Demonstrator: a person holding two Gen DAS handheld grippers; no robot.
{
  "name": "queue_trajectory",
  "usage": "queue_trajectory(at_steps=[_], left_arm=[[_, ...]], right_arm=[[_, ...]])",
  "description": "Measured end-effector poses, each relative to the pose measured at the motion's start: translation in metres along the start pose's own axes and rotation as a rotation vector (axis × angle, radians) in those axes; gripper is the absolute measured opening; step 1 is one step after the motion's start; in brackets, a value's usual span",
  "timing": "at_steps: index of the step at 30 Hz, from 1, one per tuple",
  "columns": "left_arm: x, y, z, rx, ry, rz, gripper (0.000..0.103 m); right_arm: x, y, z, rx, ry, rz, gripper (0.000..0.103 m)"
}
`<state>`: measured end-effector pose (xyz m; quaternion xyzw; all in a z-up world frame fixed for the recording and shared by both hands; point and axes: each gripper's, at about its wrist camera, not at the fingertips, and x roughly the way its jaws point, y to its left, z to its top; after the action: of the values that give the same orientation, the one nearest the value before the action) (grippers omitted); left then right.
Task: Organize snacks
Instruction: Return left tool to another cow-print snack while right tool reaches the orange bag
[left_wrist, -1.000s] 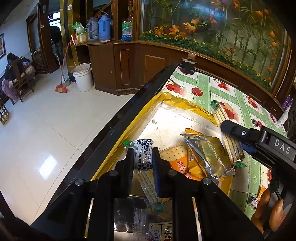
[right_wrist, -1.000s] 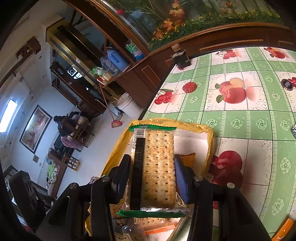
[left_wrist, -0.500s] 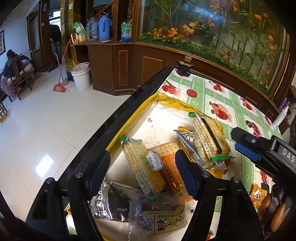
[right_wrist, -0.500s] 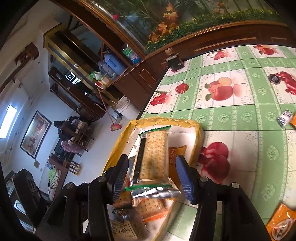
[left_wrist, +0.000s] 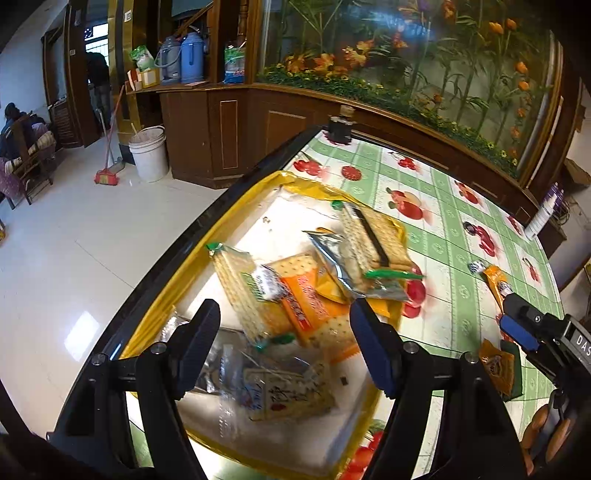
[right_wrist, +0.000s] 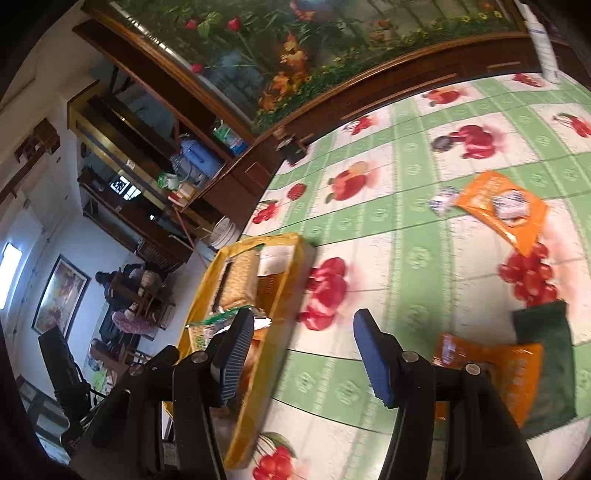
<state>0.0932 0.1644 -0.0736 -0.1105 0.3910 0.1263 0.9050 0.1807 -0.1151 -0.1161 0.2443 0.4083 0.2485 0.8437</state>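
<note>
Left wrist view: my left gripper (left_wrist: 284, 343) hangs over the yellow tray (left_wrist: 177, 299) with its jaws spread wide and nothing between them; the packets below lie loose because they are already sorted into place. A cracker pack with a dark stripe (left_wrist: 373, 240) rests tilted across a silver packet (left_wrist: 332, 254) right of centre; a second cracker pack (left_wrist: 240, 284) and an orange packet (left_wrist: 306, 299) overlap at mid-frame; a clear-wrapped biscuit pack (left_wrist: 284, 391) lies lowest.

Right wrist view: my right gripper (right_wrist: 303, 354) also carries nothing; its jaws have just been opening and only tablecloth (right_wrist: 413, 258) shows between them; I judge it is aimed at the snacks not yet collected. The tray (right_wrist: 291, 280) sits at left of this frame with the striped cracker pack (right_wrist: 240, 280) inside it.

Differences between views: only the right view shows clearly the work remaining, namely an orange packet (right_wrist: 509, 210) at upper right with a small wrapped sweet (right_wrist: 443, 199) just beside it, and an orange packet (right_wrist: 517, 373) at lower right touching a dark green one (right_wrist: 546, 350), blurred enough that which overlaps which is uncertain; only the left view shows the tray's full contents, and my right gripper (left_wrist: 532, 328) entering at the right edge
</note>
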Motion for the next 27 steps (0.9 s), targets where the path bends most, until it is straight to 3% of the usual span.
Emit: queue_trajectory(at_steps=[11, 17, 27], left_arm=[[-0.016, -0.075, -0.023, 0.162, 0.009, -0.089, 0.072], [-0.006, -0.115, -0.040, 0.235, 0.075, -0.141, 0.072], [0.014, -0.139, -0.056, 0.277, 0.134, -0.114, 0.072]], right_arm=[[-0.060, -0.076, -0.018, 0.107, -0.058, -0.123, 0.060], [-0.077, -0.102, -0.026, 0.143, -0.067, -0.149, 0.060], [-0.088, -0.107, -0.034, 0.004, -0.057, -0.291, 0.061]])
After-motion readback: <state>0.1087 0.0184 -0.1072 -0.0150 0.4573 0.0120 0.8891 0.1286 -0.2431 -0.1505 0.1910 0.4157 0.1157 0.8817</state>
